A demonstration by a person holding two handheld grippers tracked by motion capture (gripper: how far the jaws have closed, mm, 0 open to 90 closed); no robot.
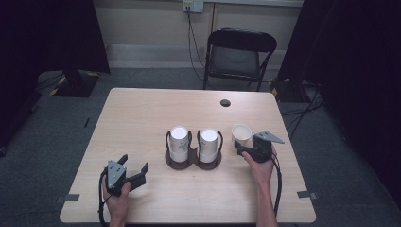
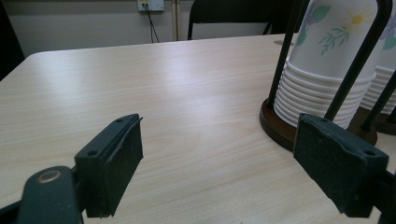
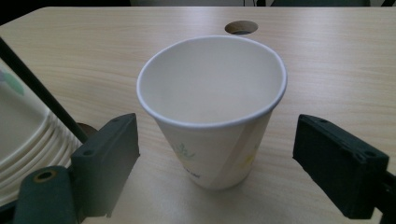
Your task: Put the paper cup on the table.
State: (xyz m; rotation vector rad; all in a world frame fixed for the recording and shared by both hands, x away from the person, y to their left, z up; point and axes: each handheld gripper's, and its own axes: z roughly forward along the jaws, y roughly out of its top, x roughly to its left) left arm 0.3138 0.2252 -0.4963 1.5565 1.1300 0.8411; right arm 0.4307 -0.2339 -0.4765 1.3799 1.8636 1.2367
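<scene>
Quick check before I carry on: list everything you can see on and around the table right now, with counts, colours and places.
single paper cup: 1, white with a flower print, upright and empty, right of the holder, between the right jaws but not gripped
cup stacks: 2, white with flower print, upside down, side by side in the holder
cup holder: 1, dark brown base with black wire loops, table centre
table: 1, light wood, with a round cable hole near the far edge
folding chair: 1, black, behind the table
wall socket: 1, white, with a black cable, on the back wall
left tongs: 1, black, near-left of table, open, nothing between the jaws
right tongs: 1, black, open around the single cup
</scene>
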